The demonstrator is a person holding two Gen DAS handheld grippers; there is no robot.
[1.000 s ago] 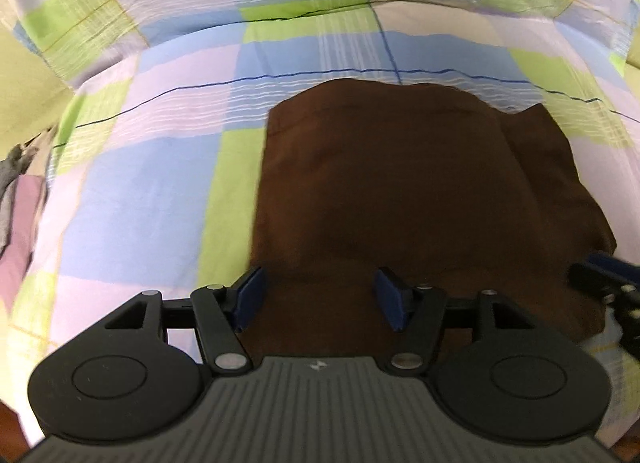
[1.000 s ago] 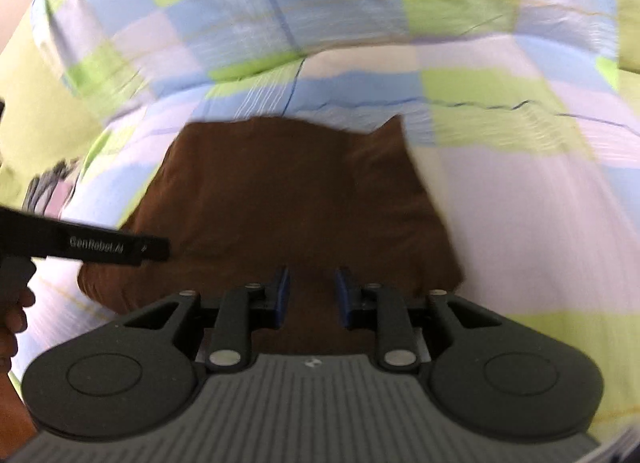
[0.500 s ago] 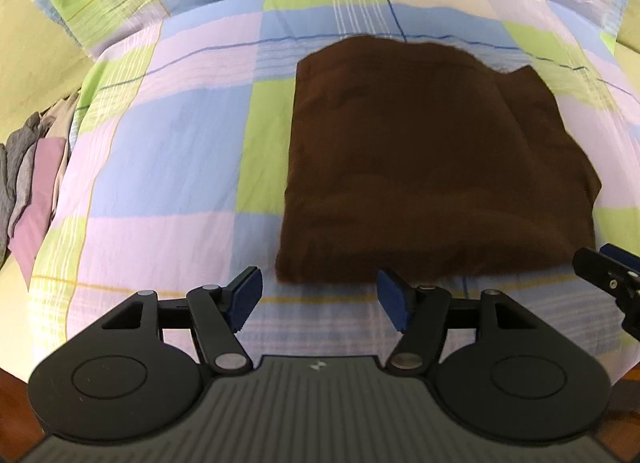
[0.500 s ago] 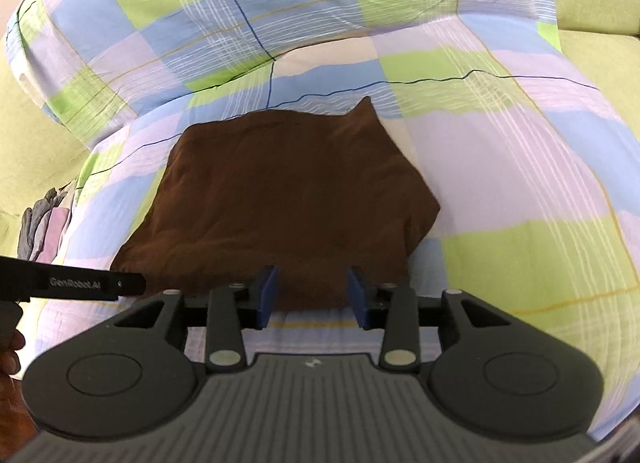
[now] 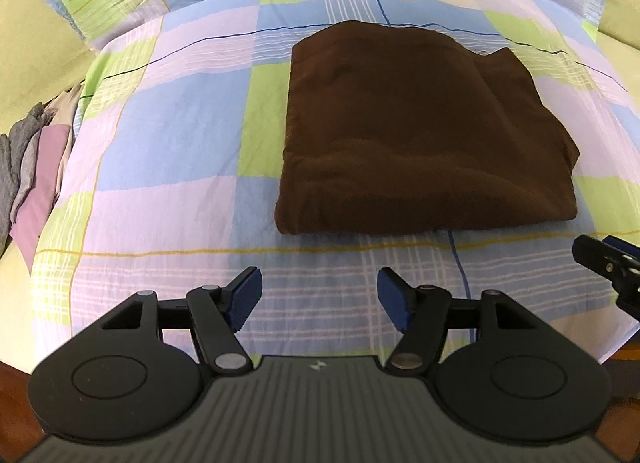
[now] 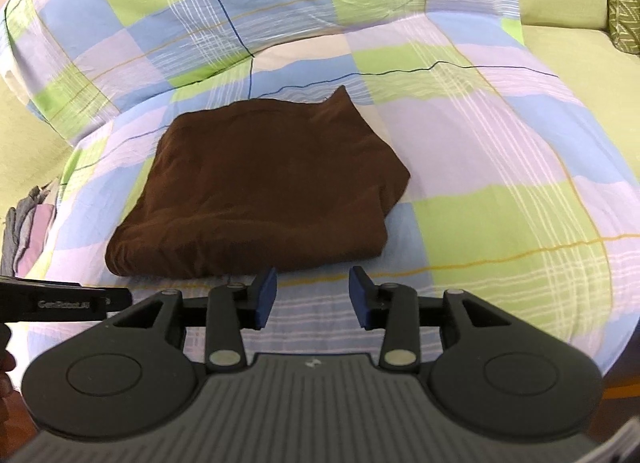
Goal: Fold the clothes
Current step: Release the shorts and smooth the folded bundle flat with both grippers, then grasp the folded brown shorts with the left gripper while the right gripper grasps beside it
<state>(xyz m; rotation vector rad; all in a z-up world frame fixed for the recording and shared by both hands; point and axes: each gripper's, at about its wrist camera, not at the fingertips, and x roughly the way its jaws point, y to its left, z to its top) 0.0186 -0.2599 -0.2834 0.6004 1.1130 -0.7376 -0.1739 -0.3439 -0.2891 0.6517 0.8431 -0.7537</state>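
Brown folded cloth garment (image 5: 420,131) lies flat on your checked pastel bedsheet (image 5: 168,135). Your left gripper (image 5: 319,299) and right gripper (image 6: 312,295) hover apart from it, fingers spread, empty.

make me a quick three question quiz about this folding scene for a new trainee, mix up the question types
1. True or false: the left gripper is clamped on the brown folded garment.
2. What lies at the far left edge of the checked bedsheet? A) a pile of grey and pink clothes B) a laundry basket C) a pillow
3. Fill in: the right gripper has its jaws ____.

Key: 1 false; 2 A, the clothes pile; 3 open.
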